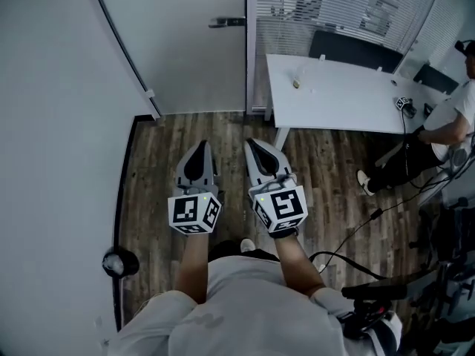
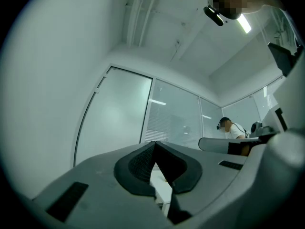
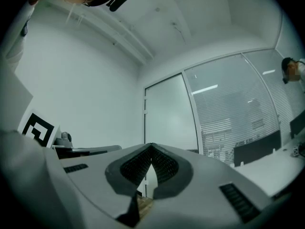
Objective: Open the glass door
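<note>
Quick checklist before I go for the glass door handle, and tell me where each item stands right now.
1. Door handle in sight: ok. It sits on the glass door, which looks closed.
2. Left gripper empty: ok, jaws together with nothing between them.
3. Right gripper empty: ok, jaws together with nothing between them.
4. Jaws open to take the handle: not ok, both are shut.
5. Path to the door: ok. The wood floor ahead is bare, and the cable lies off to the right.
6. Door unlocked: cannot tell.
</note>
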Demonstrator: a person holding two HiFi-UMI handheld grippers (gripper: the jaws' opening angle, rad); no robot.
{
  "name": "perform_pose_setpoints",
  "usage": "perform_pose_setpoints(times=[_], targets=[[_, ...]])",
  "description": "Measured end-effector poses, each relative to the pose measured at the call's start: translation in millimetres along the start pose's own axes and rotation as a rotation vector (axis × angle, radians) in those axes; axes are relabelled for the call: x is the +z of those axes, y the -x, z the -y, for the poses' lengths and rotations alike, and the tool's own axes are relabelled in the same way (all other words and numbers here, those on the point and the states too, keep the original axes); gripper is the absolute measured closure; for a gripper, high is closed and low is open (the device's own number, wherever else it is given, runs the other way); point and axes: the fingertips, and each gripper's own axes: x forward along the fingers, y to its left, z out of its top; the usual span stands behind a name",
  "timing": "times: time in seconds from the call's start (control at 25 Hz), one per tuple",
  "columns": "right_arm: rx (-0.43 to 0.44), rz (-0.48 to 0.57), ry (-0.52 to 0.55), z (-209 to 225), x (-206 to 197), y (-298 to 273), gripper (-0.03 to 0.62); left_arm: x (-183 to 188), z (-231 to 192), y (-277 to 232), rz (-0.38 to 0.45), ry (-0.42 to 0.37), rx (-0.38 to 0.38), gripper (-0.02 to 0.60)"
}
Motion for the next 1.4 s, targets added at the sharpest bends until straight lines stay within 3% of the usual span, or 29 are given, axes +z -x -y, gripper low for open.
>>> perform_pose_setpoints(times=[0.2,0.6,0.76,1.0,1.16,1.28,1.4], targets=[[0.023,-0.035,-0.037,12,-18,-28,0.592,-13,-17,-19,-0.033,-0.006,0.027,0.580],[0.004,-0.021,0.037,27,-25,-121,0.592,-24,-60,-95,-0.019,-0.006,-0.037,0.580],[0.034,-0.015,0.045,20,-24,-176,0.592,-20,-105,-130,-0.015,0.043,-0.021,0.580],[0.047,0.003,0.039,9,-34,-253,0.592,-11,-175,-171,0.008,-0.002,-0.011,0.580],[0.008,0.024,0.024,20,-39,-313,0.592,-14,-216,-210,0.001,-0.042,-0.028,0.580],[-0.019,-0.003,0.018,38,-52,-358,0.592,-24,-251,-250,-0.036,-0.084,-0.014,0.580],[-0.021,-0.052,0.036,46,-62,-378,0.592,-30,-273,-269,-0.054,-0.059,0.007,0.580]])
